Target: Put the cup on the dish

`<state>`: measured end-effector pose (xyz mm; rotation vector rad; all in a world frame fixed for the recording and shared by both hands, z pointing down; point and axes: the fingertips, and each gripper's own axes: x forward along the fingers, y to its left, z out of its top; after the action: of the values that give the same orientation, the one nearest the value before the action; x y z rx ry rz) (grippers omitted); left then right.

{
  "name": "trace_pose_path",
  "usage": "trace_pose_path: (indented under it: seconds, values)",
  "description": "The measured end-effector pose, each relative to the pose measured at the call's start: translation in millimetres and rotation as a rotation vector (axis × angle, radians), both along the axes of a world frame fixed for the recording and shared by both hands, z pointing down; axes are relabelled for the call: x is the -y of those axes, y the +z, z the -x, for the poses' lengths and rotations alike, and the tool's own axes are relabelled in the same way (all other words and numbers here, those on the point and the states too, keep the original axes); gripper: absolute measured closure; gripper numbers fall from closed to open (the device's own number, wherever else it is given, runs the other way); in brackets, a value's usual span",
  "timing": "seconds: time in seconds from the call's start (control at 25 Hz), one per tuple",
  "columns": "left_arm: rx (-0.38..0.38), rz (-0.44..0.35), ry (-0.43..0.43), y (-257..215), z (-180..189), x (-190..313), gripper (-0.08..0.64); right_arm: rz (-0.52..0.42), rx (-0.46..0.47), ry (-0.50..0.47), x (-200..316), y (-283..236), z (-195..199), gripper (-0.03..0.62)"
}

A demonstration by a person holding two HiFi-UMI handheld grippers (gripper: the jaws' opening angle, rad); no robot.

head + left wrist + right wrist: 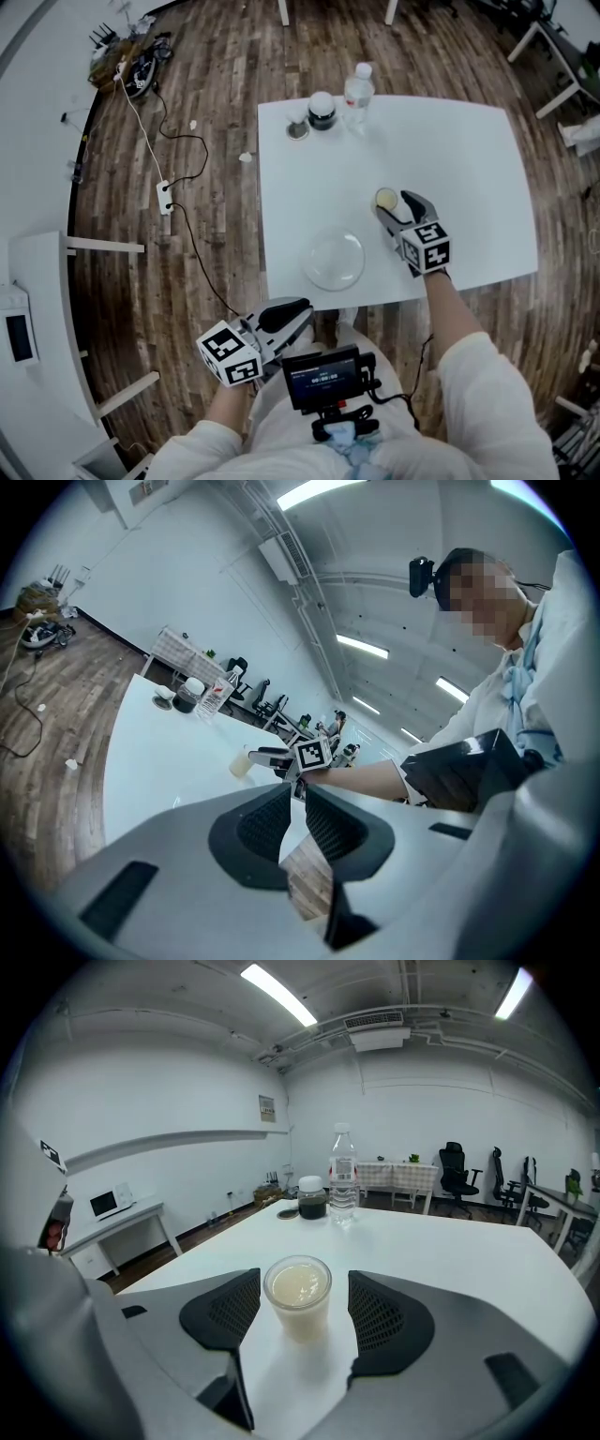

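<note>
My right tongs [394, 206] are spread around the cup [298, 1290], which stands on the table [450, 150] near the dish [334, 259], while my left tongs [295, 803] are pressed together, empty.

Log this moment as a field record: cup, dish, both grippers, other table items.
cup: upright on the table, pale liquid inside, not on the dish
dish: clear, empty, near the table's front edge
right gripper: jaws apart, flanking the cup, not gripping
left gripper: jaws nearly together, empty, off the table
other items: bottle, dark jar, far edge
</note>
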<state>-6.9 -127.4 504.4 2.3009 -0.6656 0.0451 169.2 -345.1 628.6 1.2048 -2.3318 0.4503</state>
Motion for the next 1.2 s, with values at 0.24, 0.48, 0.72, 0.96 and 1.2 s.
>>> trace_pose_path:
  seconds: [0.24, 0.48, 0.72, 0.96, 1.2]
  values:
    - [0.002, 0.011, 0.006, 5, -6, 1, 0.520, 0.011, -0.009, -0.013, 2, 11, -1, 0.299]
    - [0.009, 0.026, 0.006, 8, -8, -2, 0.520, 0.012, -0.002, -0.029, 1, 15, 4, 0.299]
    - [0.015, 0.034, 0.006, 9, -12, -5, 0.520, 0.013, -0.002, -0.046, 1, 19, 6, 0.299]
    - [0.025, 0.045, 0.001, 12, -9, -9, 0.520, 0.003, -0.019, -0.069, 2, 23, 12, 0.299]
    - [0.030, 0.049, -0.001, 13, -8, -9, 0.520, -0.012, -0.037, -0.086, 7, 25, 15, 0.301]
